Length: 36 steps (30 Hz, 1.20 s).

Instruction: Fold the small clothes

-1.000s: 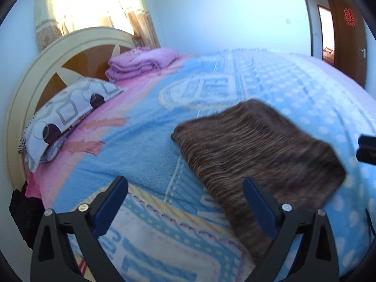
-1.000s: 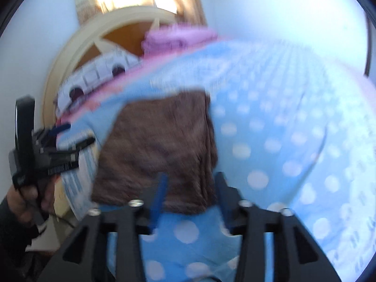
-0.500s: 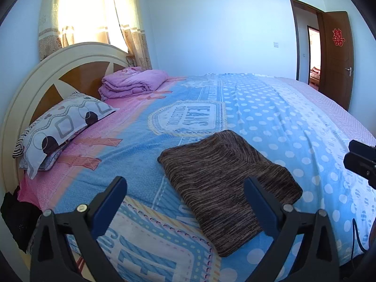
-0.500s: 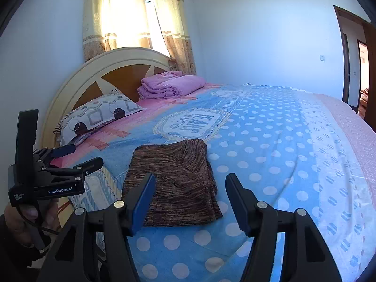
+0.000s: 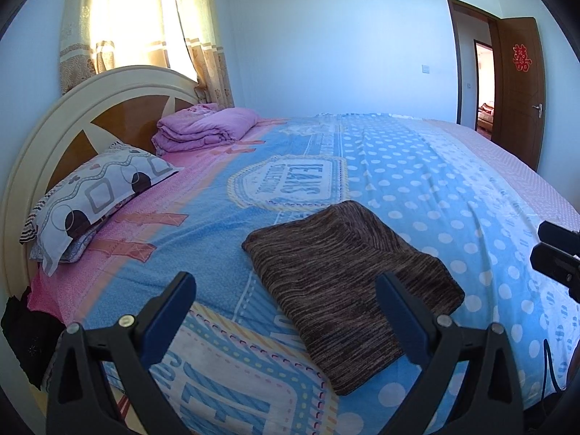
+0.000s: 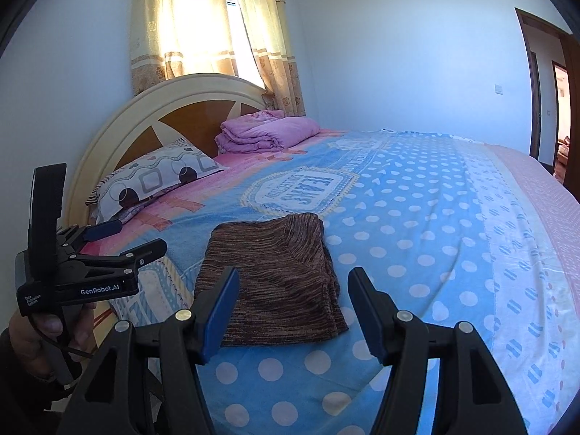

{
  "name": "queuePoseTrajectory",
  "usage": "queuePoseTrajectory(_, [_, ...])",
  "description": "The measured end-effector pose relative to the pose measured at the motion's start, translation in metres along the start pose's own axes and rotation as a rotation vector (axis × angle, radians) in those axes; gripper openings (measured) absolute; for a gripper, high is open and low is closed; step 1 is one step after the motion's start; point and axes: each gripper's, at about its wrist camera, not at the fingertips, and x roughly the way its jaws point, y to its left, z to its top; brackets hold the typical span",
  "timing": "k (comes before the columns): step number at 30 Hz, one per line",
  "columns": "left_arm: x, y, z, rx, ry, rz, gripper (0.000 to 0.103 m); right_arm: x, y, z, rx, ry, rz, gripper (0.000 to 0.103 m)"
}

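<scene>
A folded brown striped knit garment (image 5: 348,279) lies flat on the blue dotted bedspread (image 5: 435,188) near the bed's front edge; it also shows in the right wrist view (image 6: 275,275). My left gripper (image 5: 286,290) is open and empty, held back above the bed's edge, left of the garment. My right gripper (image 6: 291,286) is open and empty, held off the bed in front of the garment. The left gripper also shows at the left of the right wrist view (image 6: 119,239), in a hand.
A patterned pillow (image 5: 98,195) and a folded purple blanket (image 5: 206,127) lie by the round headboard (image 5: 54,134). A curtained window (image 5: 137,25) is behind it. A brown door (image 5: 518,87) stands open at the far right.
Both grippers have pulled back and up from the garment, which now lies folded and free. The right gripper has opened wider.
</scene>
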Motion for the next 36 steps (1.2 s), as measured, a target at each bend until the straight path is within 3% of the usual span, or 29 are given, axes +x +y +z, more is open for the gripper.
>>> queuePoseTrajectory(36, [-0.001,0.001,-0.001,-0.001,0.000,0.001,0.102,-0.009,0.010,-0.004,-0.017,-0.021,0.025,0.064])
